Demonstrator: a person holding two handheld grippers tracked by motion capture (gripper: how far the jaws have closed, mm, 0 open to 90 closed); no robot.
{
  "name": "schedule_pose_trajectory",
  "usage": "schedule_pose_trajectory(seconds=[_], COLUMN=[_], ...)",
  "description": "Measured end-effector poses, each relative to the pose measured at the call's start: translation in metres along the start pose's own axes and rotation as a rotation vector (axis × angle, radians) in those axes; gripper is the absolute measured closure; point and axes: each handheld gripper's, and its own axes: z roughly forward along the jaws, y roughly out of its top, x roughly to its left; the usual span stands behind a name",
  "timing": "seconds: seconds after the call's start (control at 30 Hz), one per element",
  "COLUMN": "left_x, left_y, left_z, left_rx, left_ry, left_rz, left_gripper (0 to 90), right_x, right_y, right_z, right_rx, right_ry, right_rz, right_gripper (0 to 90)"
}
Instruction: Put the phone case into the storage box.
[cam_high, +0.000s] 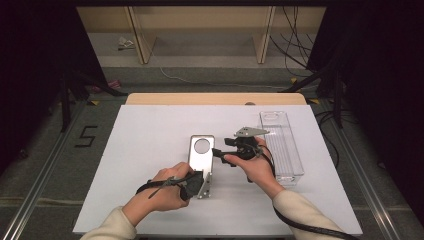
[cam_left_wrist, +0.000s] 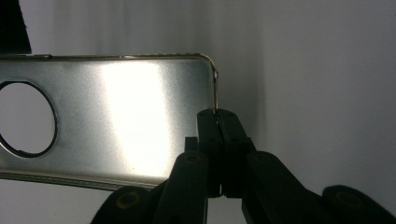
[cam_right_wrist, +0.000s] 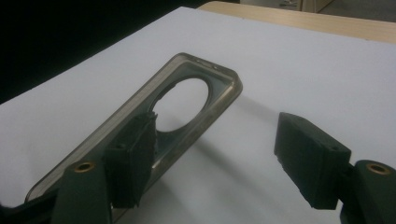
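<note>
1. The left gripper (cam_high: 196, 184), held at about 6 o'clock on the white table (cam_high: 145, 150), has its jaws closed tight on the near edge of a metal plate (cam_high: 201, 159); the left gripper view shows the two black tips pinching the plate's thin rim.
2. The right gripper (cam_high: 220, 152), at about 3 o'clock from the plate, points toward it with jaws spread wide and nothing between them; in the right gripper view the plate lies just beyond the left jaw.
3. The plate, brushed silver with a round hole (cam_high: 202, 145) at its far end, sits near the table's centre.
4. A clear plastic tray (cam_high: 282, 145) lies at 3 o'clock, just beyond the right hand (cam_high: 257, 167).
</note>
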Motion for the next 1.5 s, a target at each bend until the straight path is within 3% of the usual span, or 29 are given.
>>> schedule_pose_trajectory(seconds=[0.23,0.33,0.4,0.7,0.73,0.97,1.13,1.23,1.43,1.5], left_x=[0.000,-0.002,-0.001,-0.003,-0.001,-0.002,-0.001,-0.001,0.002,0.003], left_y=[0.000,0.000,0.001,0.001,0.002,0.001,0.000,-0.002,-0.006,-0.007], left_z=[0.000,0.001,0.001,0.002,0.002,0.006,0.008,0.011,0.014,0.013], left_rx=[0.009,0.003,0.005,0.001,0.020,0.015,0.013,-0.013,-0.017,-0.028], left_ry=[-0.005,-0.007,-0.008,-0.009,-0.009,-0.011,-0.004,-0.006,0.013,0.026], left_rz=[0.009,-0.006,0.002,0.000,0.026,0.035,0.032,0.002,-0.014,-0.031], left_gripper=[88.5,88.5,88.4,88.5,88.5,88.4,88.4,88.2,87.5,85.3], right_x=[-0.001,-0.001,-0.002,-0.006,-0.006,-0.004,0.001,0.006,0.013,0.017], right_y=[0.005,0.007,0.009,0.010,0.011,0.015,0.020,0.024,0.029,0.033], right_z=[0.018,0.022,0.025,0.024,0.023,0.017,0.010,0.006,0.000,-0.004], right_rx=[0.021,0.031,0.035,0.034,0.030,0.028,0.007,-0.003,-0.056,-0.084], right_ry=[0.027,0.036,0.047,0.059,0.060,0.070,0.069,0.068,0.107,0.109], right_rz=[0.035,0.055,0.076,0.120,0.131,0.169,0.195,0.205,0.255,0.240], right_gripper=[37.2,40.8,46.5,61.1,63.8,69.9,74.5,77.4,83.2,83.8])
